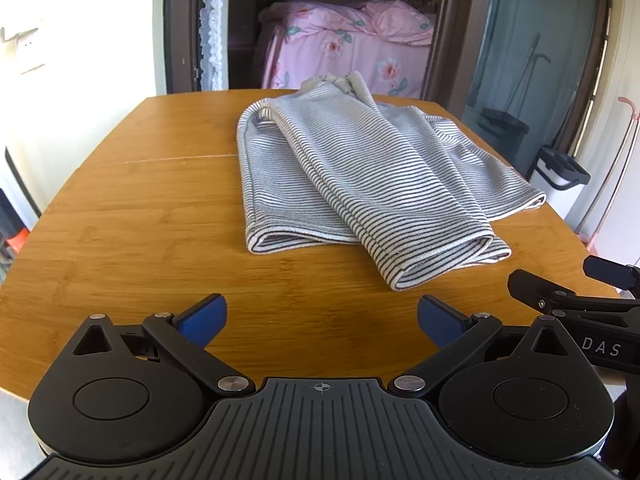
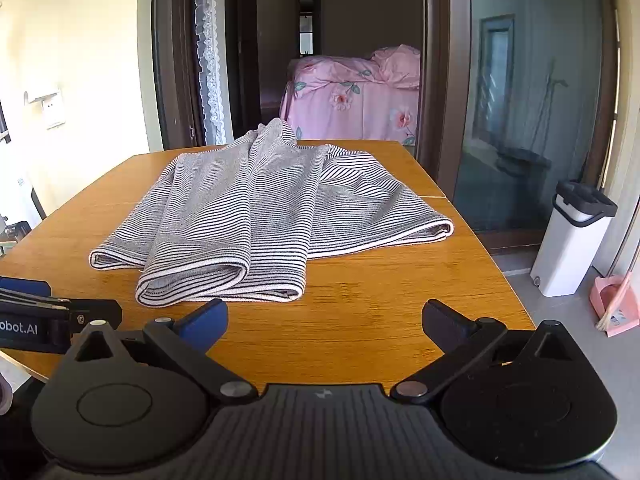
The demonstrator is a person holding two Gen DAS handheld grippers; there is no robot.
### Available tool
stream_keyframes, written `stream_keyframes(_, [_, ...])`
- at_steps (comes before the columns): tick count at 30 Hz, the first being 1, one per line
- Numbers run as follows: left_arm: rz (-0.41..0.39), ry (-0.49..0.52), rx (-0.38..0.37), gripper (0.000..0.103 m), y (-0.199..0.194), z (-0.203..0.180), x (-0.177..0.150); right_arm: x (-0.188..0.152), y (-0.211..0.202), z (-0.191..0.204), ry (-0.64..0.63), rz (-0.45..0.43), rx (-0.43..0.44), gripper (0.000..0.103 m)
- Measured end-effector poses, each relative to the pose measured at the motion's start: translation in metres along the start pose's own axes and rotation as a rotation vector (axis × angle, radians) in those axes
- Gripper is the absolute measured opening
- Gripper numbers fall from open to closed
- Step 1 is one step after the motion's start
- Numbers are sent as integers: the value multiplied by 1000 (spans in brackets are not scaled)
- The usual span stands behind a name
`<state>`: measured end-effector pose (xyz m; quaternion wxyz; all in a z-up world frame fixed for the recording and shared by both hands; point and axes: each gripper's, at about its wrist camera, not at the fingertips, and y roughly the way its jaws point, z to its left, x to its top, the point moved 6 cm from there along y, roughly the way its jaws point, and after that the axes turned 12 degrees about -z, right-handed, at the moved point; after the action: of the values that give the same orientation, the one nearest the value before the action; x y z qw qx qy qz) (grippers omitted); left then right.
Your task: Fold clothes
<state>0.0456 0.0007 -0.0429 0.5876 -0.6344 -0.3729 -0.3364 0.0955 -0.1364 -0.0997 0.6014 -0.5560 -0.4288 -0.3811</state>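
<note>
A grey-and-white striped garment [image 1: 352, 176] lies on the wooden table [image 1: 140, 200], partly folded, with one long flap laid diagonally over the rest. From the right wrist view the same garment [image 2: 256, 208] shows its hems facing me. My left gripper [image 1: 322, 318] hovers over the near table edge, short of the garment, open with nothing between its blue pads. My right gripper [image 2: 325, 322] is likewise open and empty, just in front of the nearest hem. Each gripper shows at the side of the other's view: the right one [image 1: 568, 292], the left one [image 2: 48, 312].
Behind the table [image 2: 400, 280] a doorway opens on a bed with pink floral bedding [image 1: 352, 48]. A glass door stands at the right. On the floor to the right sit a white bin [image 2: 572, 240] and a pink dustpan [image 2: 616, 308].
</note>
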Motion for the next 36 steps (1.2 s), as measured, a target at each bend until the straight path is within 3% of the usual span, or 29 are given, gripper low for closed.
stream_keyframes(36, [39, -6, -8, 103, 6, -1, -4, 1, 6, 3, 5, 27, 2, 103])
